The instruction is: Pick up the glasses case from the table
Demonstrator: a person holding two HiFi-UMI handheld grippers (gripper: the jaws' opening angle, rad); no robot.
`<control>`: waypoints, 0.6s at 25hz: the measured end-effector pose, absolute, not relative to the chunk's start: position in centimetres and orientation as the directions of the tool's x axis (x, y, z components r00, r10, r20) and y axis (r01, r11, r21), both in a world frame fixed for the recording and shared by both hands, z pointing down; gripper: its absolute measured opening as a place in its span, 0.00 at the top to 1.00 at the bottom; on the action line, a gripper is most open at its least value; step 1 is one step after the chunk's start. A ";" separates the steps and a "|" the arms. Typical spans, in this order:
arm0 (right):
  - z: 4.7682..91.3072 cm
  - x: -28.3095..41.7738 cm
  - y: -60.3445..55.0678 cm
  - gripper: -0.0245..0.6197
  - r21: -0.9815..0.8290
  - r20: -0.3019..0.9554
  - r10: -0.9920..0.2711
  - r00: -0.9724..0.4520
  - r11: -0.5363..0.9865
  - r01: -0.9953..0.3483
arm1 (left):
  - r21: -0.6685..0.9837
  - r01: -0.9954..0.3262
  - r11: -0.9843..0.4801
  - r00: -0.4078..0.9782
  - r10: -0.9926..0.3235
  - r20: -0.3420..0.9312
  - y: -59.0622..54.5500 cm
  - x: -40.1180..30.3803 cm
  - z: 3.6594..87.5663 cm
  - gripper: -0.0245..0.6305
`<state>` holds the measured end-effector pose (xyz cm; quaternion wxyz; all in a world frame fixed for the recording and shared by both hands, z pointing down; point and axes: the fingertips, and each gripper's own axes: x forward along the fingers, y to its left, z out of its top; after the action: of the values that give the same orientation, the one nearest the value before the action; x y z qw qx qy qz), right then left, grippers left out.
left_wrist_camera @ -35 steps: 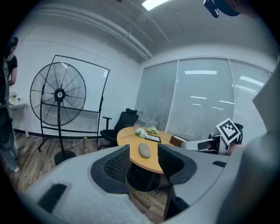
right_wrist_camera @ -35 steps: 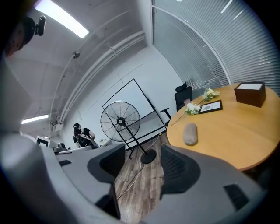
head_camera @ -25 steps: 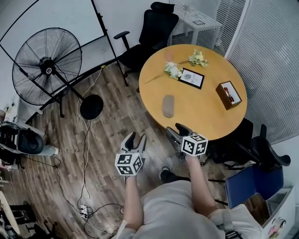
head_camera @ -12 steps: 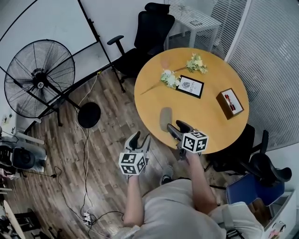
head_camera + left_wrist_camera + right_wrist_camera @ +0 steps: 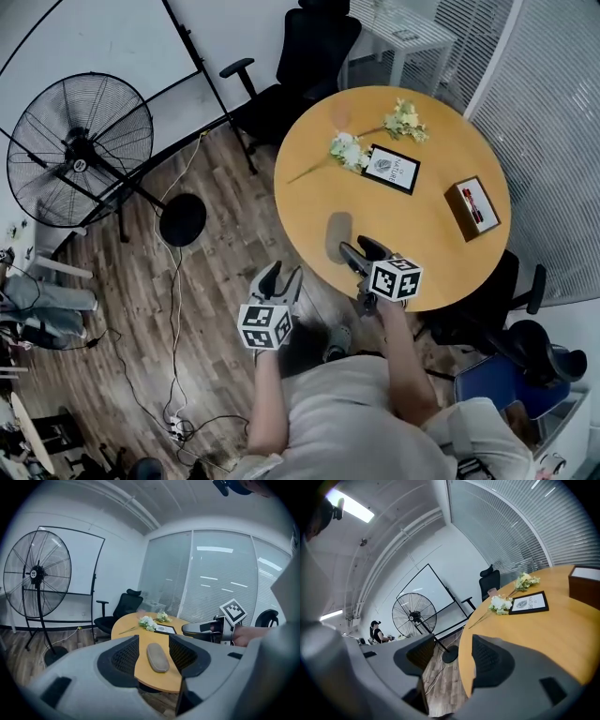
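Got a grey oblong soft glasses case [image 5: 339, 236] lying shut on the round wooden tabletop [image 5: 427, 239], near its front edge, just ahead of the right hand-held gripper [image 5: 360, 247]. That one and the left hand-held gripper [image 5: 280, 274] both released, empty. Also spotted an open brown box [image 5: 478, 208], something red inside.

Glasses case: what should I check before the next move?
1. The glasses case lies flat on the table, nothing on it: ok.
2. The left claw is open and empty: ok.
3. The case shows between the left claw's jaws in the left gripper view: ok.
4. The left claw has reached the case: not ok, it hangs over the floor, short of the table edge.
5. The right claw is open and empty: ok.
6. The right claw touches the case: cannot tell.
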<state>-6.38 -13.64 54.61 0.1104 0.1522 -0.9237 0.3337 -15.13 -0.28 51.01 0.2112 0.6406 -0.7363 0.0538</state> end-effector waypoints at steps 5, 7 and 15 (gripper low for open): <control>55.2 -6.8 -14.1 0.60 -0.592 0.309 -0.214 -0.927 0.719 -0.364 | 0.196 -0.966 0.172 -0.084 -0.917 0.390 -1.0 -16.0 51.6 0.68; 55.3 -7.0 -14.6 0.60 -0.595 0.308 -0.226 -0.924 0.712 -0.373 | 0.193 -0.968 0.159 -0.072 -0.916 0.394 -1.6 -16.4 51.7 0.68; 56.0 -8.1 -17.0 0.60 -0.603 0.329 -0.264 -0.907 0.680 -0.417 | 0.225 -0.967 0.120 -0.015 -0.907 0.422 -5.0 -18.5 53.0 0.68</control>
<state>-8.09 -16.96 56.03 0.1081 0.1870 -0.9101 0.3537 -18.55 -4.97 53.03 0.2385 0.6602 -0.7094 0.0630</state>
